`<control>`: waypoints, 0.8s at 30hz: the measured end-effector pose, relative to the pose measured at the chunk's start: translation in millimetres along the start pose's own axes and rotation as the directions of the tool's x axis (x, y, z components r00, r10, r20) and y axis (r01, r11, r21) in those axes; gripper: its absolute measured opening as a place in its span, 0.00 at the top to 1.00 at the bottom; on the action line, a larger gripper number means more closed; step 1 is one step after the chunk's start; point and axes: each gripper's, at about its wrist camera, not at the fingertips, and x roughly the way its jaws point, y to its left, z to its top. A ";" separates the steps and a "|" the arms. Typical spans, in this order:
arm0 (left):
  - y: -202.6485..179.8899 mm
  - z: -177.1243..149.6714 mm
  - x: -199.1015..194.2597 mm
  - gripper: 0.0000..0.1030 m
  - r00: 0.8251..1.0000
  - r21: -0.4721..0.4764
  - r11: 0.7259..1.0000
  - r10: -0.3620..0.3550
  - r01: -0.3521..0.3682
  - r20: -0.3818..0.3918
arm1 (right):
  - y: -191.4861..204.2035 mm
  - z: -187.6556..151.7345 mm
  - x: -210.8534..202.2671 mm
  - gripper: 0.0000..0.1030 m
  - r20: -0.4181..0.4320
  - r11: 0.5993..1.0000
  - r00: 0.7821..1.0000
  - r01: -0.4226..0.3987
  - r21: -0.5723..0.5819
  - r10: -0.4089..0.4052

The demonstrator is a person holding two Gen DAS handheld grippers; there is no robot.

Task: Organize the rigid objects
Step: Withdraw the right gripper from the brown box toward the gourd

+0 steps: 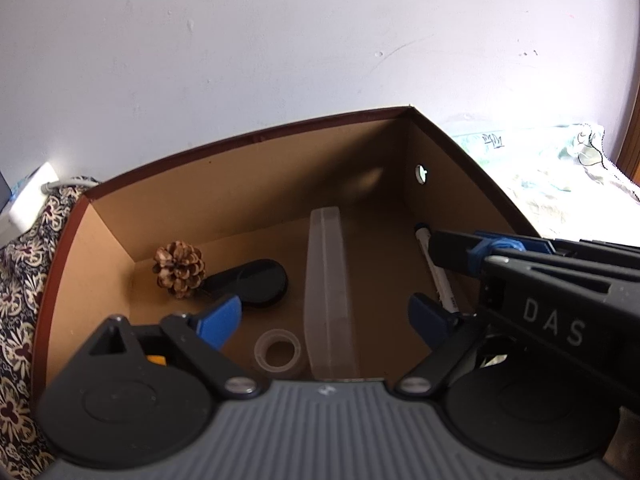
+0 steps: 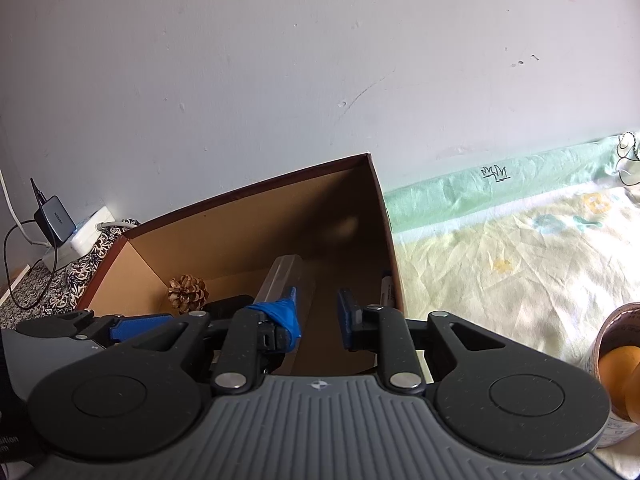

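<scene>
- Cardboard box (image 1: 240,200): open-topped, set against the wall on a patterned sheet (image 2: 500,260); holds every sorted item listed below.
- Translucent plastic case (image 1: 326,280): long, narrow, lying on the box floor from the near edge toward the far wall, directly under the left gripper. Judged stiff, light and smooth-sided, so likely slippery; best taken across its narrow width near the middle, not by an end.
- Tape roll (image 1: 278,354): clear, flat on the floor just left of the case; light, rigid ring, graspable across its rim.
- Pinecone (image 1: 179,268): far left corner, touching the black round-headed item (image 1: 256,282); light, brittle scales, gentle squeeze advised.
- Marker (image 1: 436,276): along the right wall; slim, prone to rolling.
- Left gripper (image 1: 324,314): fingers spread wide, released, gripping nothing.
- Right gripper (image 2: 318,316): fingers drawn almost together, empty, poised over the right side of the box.
- Cup (image 2: 600,344): outside the box on the sheet, orange objects inside, apparently not yet sorted.
</scene>
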 end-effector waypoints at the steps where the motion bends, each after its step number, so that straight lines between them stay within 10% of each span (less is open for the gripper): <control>1: -0.5 0.0 -0.4 0.12 1.000 0.000 1.000 0.005 -0.005 0.001 | 0.1 0.4 -0.1 0.97 -0.003 1.000 1.000 -0.002 0.000 0.002; 24: -10.4 12.0 -60.2 0.12 0.991 0.007 1.000 0.007 -0.008 0.135 | 0.4 12.3 -53.1 0.92 0.077 0.999 0.996 0.040 -0.005 -0.039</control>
